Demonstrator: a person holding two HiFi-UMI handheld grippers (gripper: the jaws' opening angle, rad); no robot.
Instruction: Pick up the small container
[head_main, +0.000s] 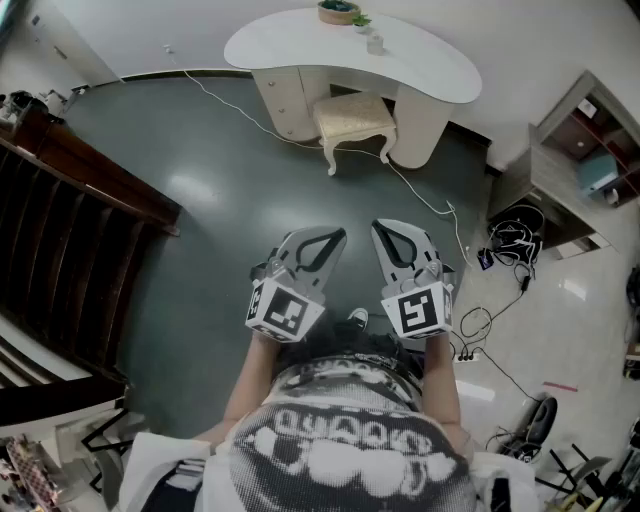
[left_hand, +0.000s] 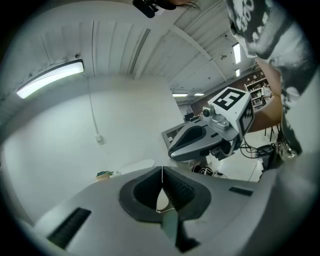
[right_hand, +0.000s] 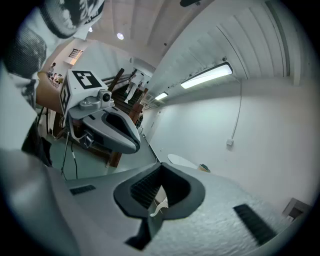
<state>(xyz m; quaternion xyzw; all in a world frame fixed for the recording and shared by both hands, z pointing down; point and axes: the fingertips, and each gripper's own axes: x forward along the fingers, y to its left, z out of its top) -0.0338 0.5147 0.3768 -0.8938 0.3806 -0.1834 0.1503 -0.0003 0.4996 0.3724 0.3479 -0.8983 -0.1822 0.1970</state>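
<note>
The small container (head_main: 375, 44) is a pale cup standing on the white curved desk (head_main: 430, 70) far ahead, next to a potted plant (head_main: 339, 11). I hold both grippers close to my body, well short of the desk and pointing toward it. My left gripper (head_main: 328, 240) is shut with nothing between its jaws, and in its own view (left_hand: 162, 172) the pads meet along a thin seam. My right gripper (head_main: 392, 235) is also shut and empty, with its own view (right_hand: 160, 176) showing closed pads. From the left gripper view the desk (left_hand: 135, 165) looks small and distant.
A cream stool (head_main: 355, 118) stands tucked under the desk front. A white cable (head_main: 420, 195) runs across the dark floor toward a tangle of wires (head_main: 515, 240) at the right. A dark wooden railing (head_main: 80, 200) lines the left, and a shelf unit (head_main: 590, 150) stands at the right.
</note>
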